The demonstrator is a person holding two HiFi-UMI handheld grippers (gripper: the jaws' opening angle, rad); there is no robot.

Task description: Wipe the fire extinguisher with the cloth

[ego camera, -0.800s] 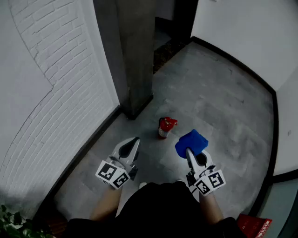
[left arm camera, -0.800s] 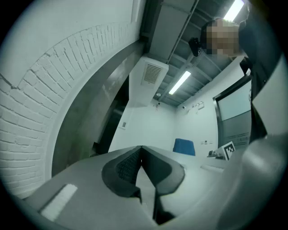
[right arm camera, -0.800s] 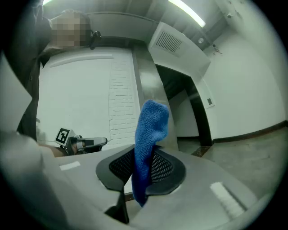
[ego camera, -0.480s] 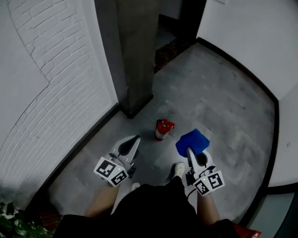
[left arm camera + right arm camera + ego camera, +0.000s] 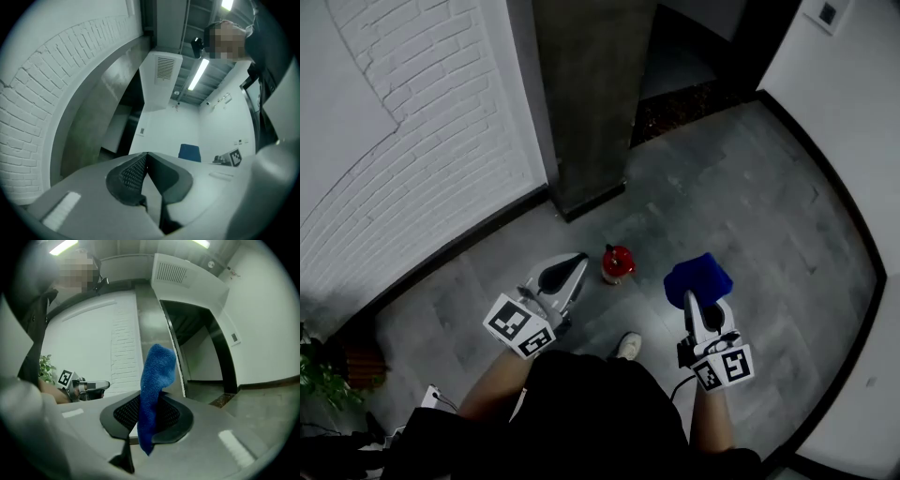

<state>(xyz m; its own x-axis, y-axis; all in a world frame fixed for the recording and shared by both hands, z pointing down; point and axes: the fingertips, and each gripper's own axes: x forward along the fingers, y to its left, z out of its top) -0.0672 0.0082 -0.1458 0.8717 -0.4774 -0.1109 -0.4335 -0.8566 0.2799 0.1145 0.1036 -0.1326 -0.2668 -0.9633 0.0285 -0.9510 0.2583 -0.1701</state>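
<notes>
The cloth (image 5: 157, 380) is clamped in the right gripper (image 5: 150, 405); the left gripper (image 5: 146, 158) is closed, empty. The extinguisher (image 5: 617, 263), just beside the left tips, could be toppled (nothing braces it) if wiped hard.

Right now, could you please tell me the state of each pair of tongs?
Left tongs: closed, holding nothing.
Right tongs: closed on the blue cloth.

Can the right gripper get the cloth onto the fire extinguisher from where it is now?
Probably yes: the right gripper, shut on the blue cloth, hangs beside the fire extinguisher with only floor showing between them. It would need to drop lower.
</notes>
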